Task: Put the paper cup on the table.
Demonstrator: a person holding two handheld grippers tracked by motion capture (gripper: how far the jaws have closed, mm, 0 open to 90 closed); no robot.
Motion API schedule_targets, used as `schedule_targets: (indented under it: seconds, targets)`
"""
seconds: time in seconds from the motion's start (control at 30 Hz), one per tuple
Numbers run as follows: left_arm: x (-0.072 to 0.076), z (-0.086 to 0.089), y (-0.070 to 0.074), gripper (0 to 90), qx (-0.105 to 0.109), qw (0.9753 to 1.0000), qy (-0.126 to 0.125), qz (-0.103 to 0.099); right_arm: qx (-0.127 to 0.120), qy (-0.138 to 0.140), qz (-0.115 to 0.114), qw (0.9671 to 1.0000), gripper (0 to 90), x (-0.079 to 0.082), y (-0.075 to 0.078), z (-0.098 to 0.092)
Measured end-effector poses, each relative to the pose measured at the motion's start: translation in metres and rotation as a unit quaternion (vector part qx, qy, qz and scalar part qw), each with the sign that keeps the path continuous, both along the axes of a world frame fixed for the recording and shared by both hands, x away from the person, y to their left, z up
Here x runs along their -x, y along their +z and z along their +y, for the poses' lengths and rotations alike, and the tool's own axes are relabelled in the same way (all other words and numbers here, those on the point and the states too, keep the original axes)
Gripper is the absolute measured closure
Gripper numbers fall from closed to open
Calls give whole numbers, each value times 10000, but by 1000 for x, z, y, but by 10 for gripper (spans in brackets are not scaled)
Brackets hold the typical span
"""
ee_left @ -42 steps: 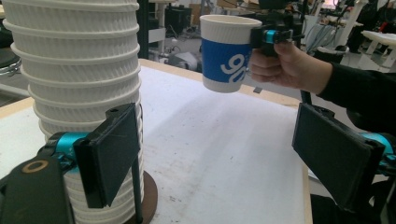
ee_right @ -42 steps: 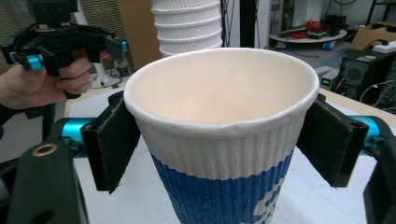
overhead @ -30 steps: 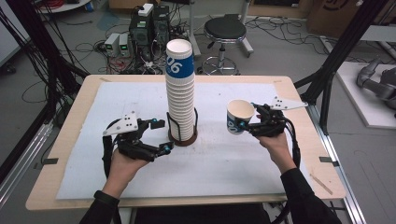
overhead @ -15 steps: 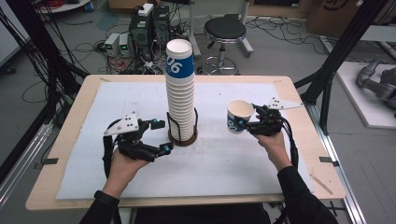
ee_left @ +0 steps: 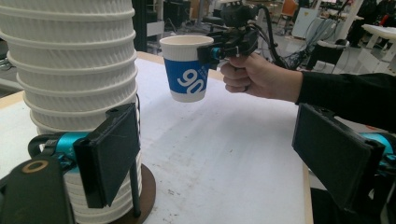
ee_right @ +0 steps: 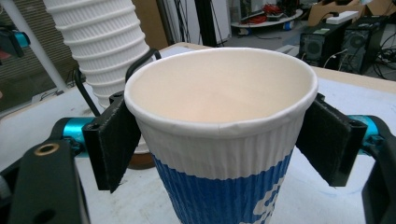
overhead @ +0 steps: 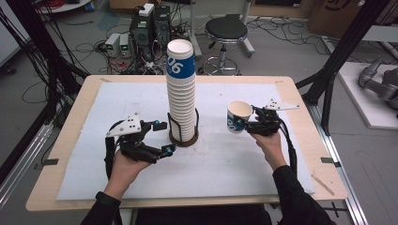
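Right gripper (overhead: 249, 123) clamped on a blue-and-white paper cup (overhead: 237, 117) held above the table (overhead: 300, 154), cup base cut off in the right gripper view, left gripper (overhead: 162, 137) spread wide with nothing between its jaws beside the tall cup stack (overhead: 181, 91), stack top cropped in both gripper views, holder base (overhead: 184, 139) partly hidden

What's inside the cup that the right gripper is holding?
Nothing that I can see. The right gripper view looks into the cup and shows bare white walls. The very bottom is hidden behind the near rim, so something small lying flat there could not be ruled out.
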State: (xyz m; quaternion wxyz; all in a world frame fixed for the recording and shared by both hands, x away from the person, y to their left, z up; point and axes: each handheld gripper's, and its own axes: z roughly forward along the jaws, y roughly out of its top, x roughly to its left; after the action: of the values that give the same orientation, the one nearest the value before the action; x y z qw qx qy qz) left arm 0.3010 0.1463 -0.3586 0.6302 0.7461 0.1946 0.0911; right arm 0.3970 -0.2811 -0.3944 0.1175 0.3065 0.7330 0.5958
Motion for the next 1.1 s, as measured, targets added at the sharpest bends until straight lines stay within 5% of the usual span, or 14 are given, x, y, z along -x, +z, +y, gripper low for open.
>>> schedule_targets:
  seconds: [0.5, 1.1]
  targets:
    - [-1, -4, -3, 149, -37, 10000, -40, 25, 23, -262, 137, 9996, 196, -8, -19, -3]
    - [0, -4, -4, 149, -36, 10000, -37, 24, 375, -571, 140, 9976, 195, -14, -38, -1]
